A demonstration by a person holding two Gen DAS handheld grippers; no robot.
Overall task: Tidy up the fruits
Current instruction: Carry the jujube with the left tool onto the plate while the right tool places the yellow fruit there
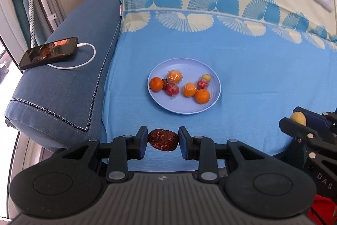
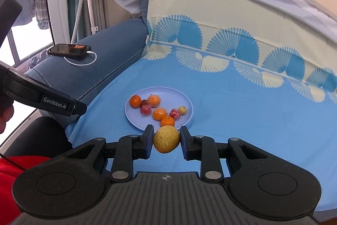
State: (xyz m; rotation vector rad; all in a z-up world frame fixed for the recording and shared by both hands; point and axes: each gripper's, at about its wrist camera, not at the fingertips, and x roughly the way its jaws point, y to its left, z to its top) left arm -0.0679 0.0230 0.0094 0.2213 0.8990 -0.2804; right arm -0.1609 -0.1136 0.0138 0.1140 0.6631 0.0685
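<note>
Carrying fruit toward the plate [image 1: 207,108], the left gripper [image 1: 162,142] is clamped on a wrinkled red date [image 1: 162,142] and the right gripper [image 2: 166,142] on a round yellow fruit [image 2: 166,142], both short of the plate's near rim. Released from this height, the round fruit could likely roll off or knock the oranges [image 1: 202,96] already there. Only the right wrist view shows the left gripper's body [image 2: 54,102] from outside; only the left shows the date.
</note>
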